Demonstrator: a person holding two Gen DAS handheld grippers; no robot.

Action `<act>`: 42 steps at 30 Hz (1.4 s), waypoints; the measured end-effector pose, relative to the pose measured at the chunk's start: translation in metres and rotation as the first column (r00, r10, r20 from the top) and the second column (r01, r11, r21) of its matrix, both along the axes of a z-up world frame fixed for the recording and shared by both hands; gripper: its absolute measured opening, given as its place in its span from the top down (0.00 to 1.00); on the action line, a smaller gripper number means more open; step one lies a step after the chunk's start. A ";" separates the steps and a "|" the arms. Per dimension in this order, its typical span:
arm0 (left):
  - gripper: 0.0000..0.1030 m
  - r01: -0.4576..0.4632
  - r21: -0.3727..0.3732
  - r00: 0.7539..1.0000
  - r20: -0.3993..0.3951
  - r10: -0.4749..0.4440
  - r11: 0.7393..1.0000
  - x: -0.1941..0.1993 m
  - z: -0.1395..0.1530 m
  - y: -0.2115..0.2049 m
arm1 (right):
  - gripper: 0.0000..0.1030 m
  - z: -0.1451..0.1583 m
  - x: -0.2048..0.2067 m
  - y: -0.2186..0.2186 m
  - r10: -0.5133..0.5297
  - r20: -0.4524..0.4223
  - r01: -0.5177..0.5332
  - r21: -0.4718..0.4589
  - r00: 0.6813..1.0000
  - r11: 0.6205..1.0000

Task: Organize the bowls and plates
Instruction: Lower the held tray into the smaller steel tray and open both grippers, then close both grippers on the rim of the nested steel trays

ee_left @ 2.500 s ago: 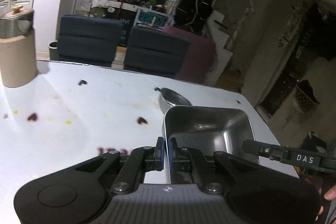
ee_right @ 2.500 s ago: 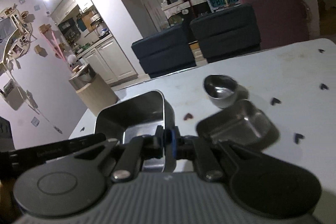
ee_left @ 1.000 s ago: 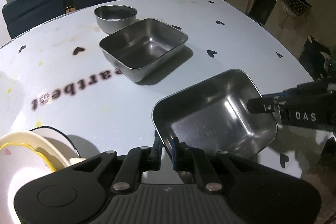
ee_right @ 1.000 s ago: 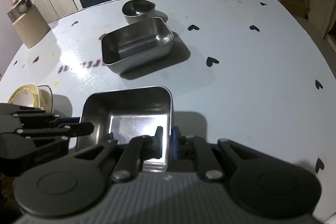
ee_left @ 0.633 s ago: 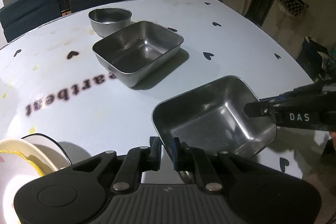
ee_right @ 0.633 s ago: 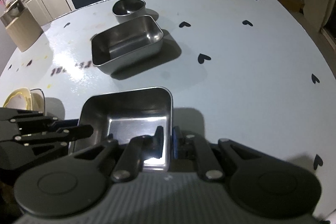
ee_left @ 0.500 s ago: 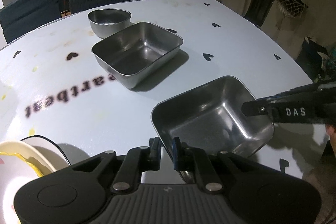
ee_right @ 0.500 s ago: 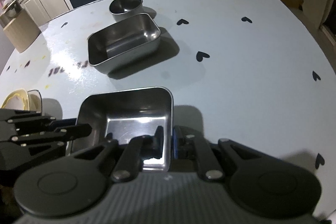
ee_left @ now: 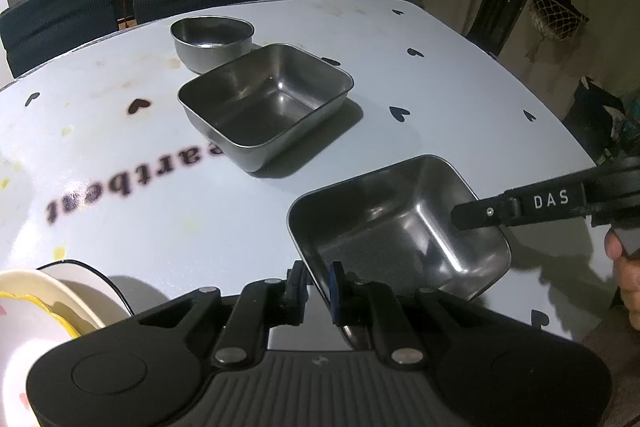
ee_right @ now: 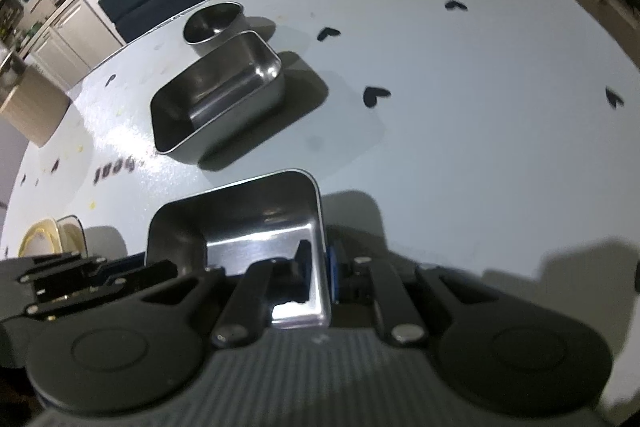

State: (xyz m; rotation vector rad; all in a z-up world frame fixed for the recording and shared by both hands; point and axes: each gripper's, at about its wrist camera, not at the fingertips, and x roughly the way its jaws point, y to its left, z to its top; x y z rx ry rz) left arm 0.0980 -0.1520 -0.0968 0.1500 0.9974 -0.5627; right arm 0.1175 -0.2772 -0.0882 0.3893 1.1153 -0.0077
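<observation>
- Desk (ee_left: 460,95): pale, printed with hearts; it carries all the dishes.
- Second steel tray (ee_left: 266,103): empty at mid-desk, probably the nesting target.
- Held steel tray (ee_left: 400,227): near the front edge, gripped on two opposite walls so it stays level.
- Round steel bowl (ee_left: 212,41): just behind the second tray.
- Left gripper (ee_left: 318,277): jaws clenched on the near wall.
- Right gripper (ee_right: 320,267): jaws clamped on its wall (rim between pads).

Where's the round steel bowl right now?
Far side of the table, in both wrist views: the round steel bowl sits just behind the empty rectangular steel tray, toward the chairs.
</observation>
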 end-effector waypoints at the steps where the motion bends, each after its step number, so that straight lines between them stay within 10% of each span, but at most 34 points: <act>1: 0.88 0.000 0.000 1.000 -0.001 0.000 1.000 0.000 0.000 0.000 | 0.88 -0.001 -0.001 -0.001 -0.012 0.000 0.012 0.013 1.000 1.000; 15: 0.86 -0.003 -0.018 1.000 -0.025 0.003 1.000 0.001 -0.001 0.003 | 0.86 -0.001 -0.001 0.000 0.019 0.016 -0.019 -0.008 1.000 1.000; 20: 0.85 -0.001 -0.020 0.999 -0.036 0.001 1.000 0.002 0.000 0.004 | 0.65 0.006 -0.006 0.001 0.041 0.046 -0.039 -0.032 0.998 0.999; 26: 0.63 0.008 -0.041 1.000 -0.029 -0.009 0.999 -0.001 0.010 0.005 | 0.44 0.018 -0.017 -0.006 0.038 0.095 -0.034 -0.041 0.995 0.999; 31: 0.24 -0.023 -0.097 1.000 0.012 0.024 0.995 0.001 0.026 0.010 | 0.32 0.034 -0.024 -0.017 0.013 0.181 -0.008 -0.028 0.983 1.000; 42: 0.04 -0.225 -0.214 0.973 0.009 0.232 0.950 0.034 0.031 0.021 | 0.00 0.060 0.009 -0.030 0.118 0.340 -0.094 -0.085 0.933 0.992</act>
